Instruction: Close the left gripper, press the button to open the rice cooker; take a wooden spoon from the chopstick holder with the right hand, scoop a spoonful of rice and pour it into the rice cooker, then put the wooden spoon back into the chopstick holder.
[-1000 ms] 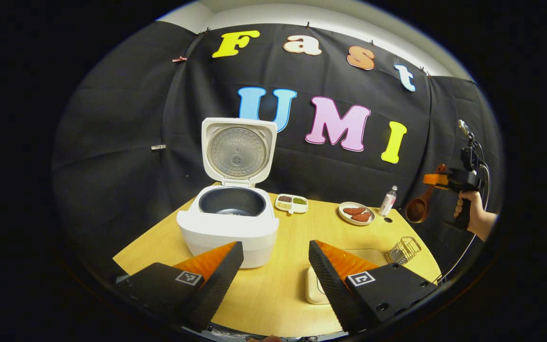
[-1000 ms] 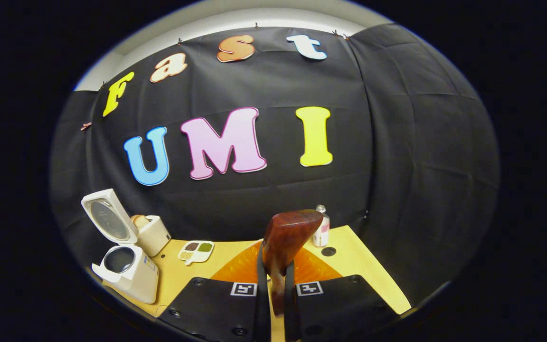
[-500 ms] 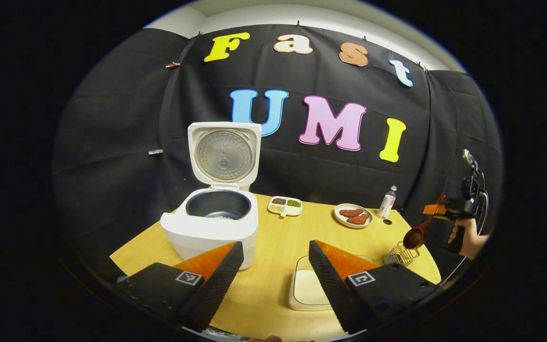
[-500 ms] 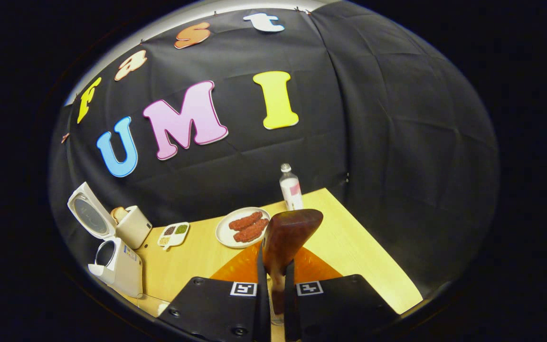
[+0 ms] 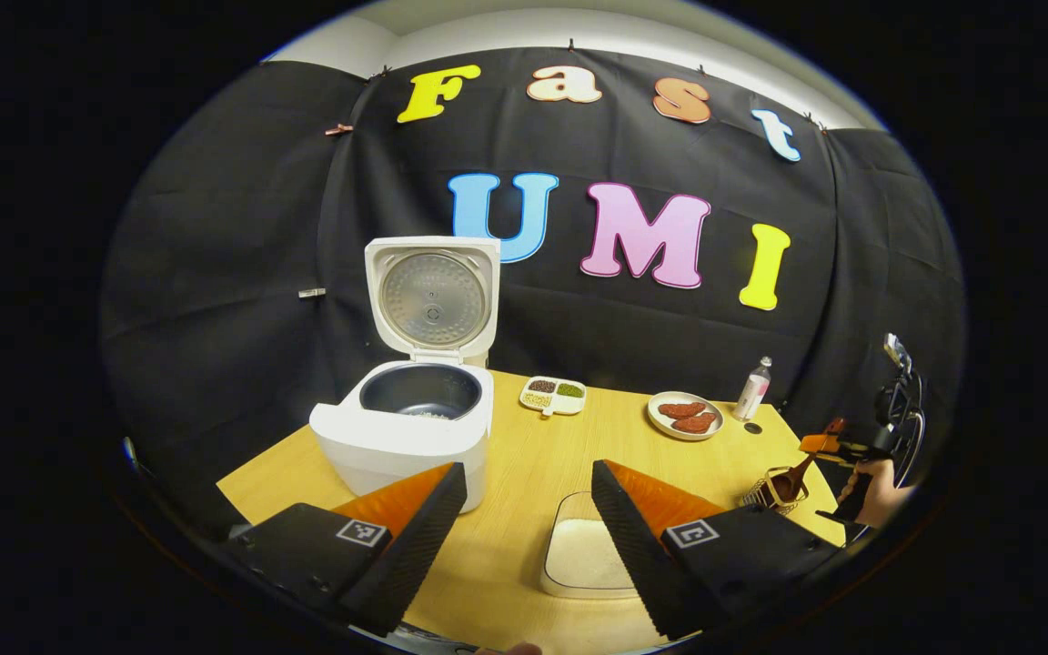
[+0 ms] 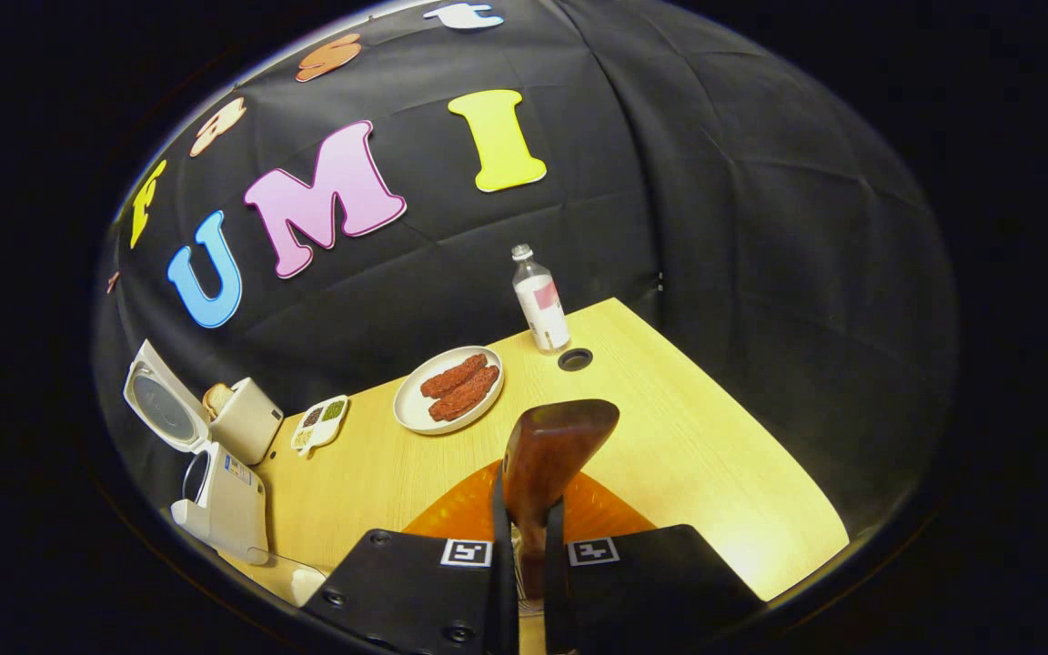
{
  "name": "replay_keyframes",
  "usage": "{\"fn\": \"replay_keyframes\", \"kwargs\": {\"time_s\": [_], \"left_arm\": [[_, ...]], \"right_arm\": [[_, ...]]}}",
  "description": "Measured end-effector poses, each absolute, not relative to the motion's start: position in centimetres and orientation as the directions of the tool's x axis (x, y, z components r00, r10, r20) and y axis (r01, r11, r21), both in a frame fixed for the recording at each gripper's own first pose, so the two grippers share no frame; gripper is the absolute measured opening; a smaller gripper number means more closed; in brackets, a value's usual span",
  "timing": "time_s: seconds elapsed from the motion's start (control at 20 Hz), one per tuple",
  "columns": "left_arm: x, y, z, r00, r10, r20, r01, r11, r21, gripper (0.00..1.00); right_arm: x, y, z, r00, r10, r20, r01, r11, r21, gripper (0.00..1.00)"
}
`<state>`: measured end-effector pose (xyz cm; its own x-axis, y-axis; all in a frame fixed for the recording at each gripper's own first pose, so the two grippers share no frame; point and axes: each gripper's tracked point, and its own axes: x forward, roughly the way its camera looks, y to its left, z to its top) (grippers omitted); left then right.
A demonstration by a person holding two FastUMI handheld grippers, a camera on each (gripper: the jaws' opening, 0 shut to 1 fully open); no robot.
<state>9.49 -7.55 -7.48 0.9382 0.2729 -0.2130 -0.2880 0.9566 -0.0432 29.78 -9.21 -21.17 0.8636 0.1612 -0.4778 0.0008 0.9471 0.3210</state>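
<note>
The white rice cooker [image 5: 401, 432] stands on the left of the table with its lid [image 5: 433, 296] raised and a few grains in the dark pot. My left gripper [image 5: 529, 505] hovers open over the near table edge, holding nothing. A clear tray of rice [image 5: 579, 550] lies just ahead of it. Far right, my right gripper [image 5: 820, 445] is shut on the wooden spoon [image 5: 792, 482], whose bowl sits down in the wire chopstick holder [image 5: 770, 493]. In the right gripper view the spoon [image 6: 549, 450] stands gripped between the shut right gripper [image 6: 529, 546].
A plate of sausages [image 6: 415, 409], a small bottle [image 6: 539, 305] and a round table hole [image 6: 574, 358] lie at the back right. A divided dish of grains [image 5: 554, 396] sits behind the cooker, a toaster [image 6: 246, 418] beside it. A hand [image 5: 874, 496] holds the right gripper.
The right gripper has come down with the spoon, from well above the table to the wire holder, tilting its view toward the tabletop. The left gripper stayed open and barely shifted.
</note>
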Motion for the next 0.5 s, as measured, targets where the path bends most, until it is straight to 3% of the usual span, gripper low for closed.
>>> {"fn": "replay_keyframes", "kwargs": {"time_s": [0.45,0.5], "left_arm": [[9.4,-8.4,-7.7,0.940,0.277,-0.201,-0.293,0.954,-0.058,0.95],[9.4,-8.6,-7.8,0.940,0.274,-0.202,-0.292,0.954,-0.064,0.95]], "right_arm": [[29.8,-11.2,-21.8,0.870,0.146,-0.472,0.051,0.924,0.379,0.23],[29.5,-11.5,-21.5,0.871,0.141,-0.470,0.055,0.924,0.378,0.17]]}}
